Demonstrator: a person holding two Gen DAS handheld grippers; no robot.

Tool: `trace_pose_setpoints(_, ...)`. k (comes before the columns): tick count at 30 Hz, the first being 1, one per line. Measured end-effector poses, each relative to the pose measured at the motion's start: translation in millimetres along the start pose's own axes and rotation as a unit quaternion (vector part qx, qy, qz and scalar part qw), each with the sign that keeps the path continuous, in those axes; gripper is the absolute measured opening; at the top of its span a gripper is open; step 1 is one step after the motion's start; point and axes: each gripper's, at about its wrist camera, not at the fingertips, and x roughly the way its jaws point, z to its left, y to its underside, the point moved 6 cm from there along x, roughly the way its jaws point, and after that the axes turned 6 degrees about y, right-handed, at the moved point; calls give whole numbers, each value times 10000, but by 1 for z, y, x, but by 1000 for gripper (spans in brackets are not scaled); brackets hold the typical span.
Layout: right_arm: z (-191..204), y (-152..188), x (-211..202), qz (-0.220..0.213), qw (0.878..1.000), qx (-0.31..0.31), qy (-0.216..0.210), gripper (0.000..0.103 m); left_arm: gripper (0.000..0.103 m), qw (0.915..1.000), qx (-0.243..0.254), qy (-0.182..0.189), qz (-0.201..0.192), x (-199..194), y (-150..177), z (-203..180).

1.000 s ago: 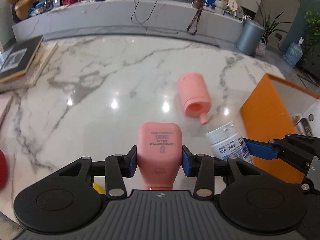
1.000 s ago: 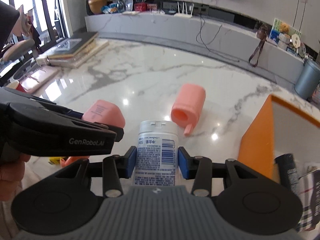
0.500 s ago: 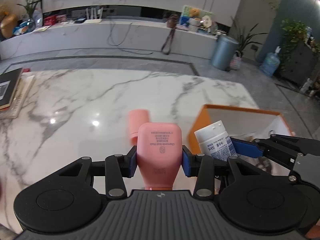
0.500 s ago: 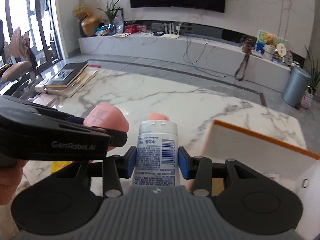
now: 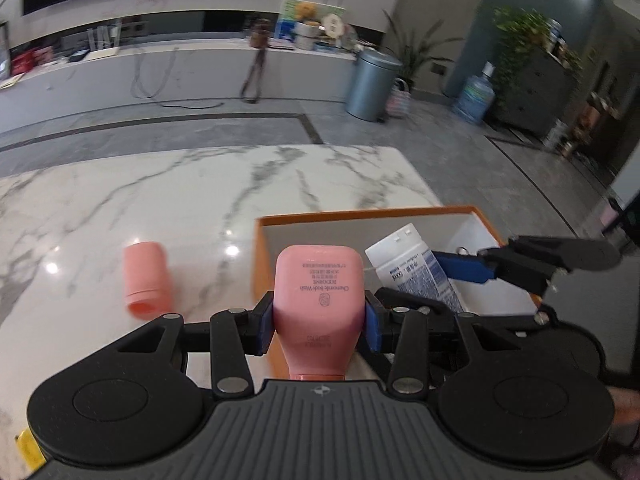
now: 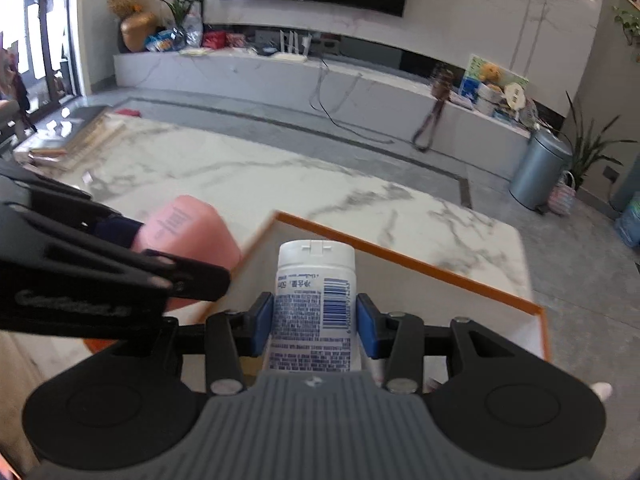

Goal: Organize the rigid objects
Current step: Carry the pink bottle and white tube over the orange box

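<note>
Jaws: left gripper [image 5: 319, 322] clamps pink bottle [image 5: 319, 300]; right gripper [image 6: 316, 322] clamps white bottle [image 6: 314, 308].
Relation: both bottles point lengthwise over orange box [image 5: 360, 213] near the counter's [image 5: 160, 200] right edge.

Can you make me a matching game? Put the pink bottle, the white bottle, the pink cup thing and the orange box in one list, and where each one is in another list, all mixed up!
Things:
1. pink body wash bottle
2. white bottle
3. pink cap
4. orange box

Places:
A. lying on its side on the marble table
B. clamped in the right gripper
C. sitting at the table's corner, open on top
D. clamped in the left gripper

Pairs: 1-D, 2-B, 3-A, 4-C
</note>
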Motion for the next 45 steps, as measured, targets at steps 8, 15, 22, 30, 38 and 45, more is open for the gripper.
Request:
trace_pose_setpoints(8,-38,17,28,401,9991,82,121,44,49,9993,227,29,287,40,-4,-17)
trace_pose_setpoints(15,-46,27,50,554,9983,204,22,44,49,9982,283,-78,523,68,0,-15)
trace_pose_setpoints(22,-38,37,67,650,9977,200,-54,45,49,9973,237,-132,683,78,9,-9)
trace_pose_setpoints(30,-30,42,76,648,9979,87,-31,45,49,9968,244,-115,755,82,14,-7)
trace_pose_setpoints(38,-26,46,62,509,9985,-52,207,53,49,9953,262,-1,931,73,21,-10)
trace_pose_setpoints(45,-30,57,42,341,9980,-137,521,63,49,9931,352,154,1112,57,33,-21)
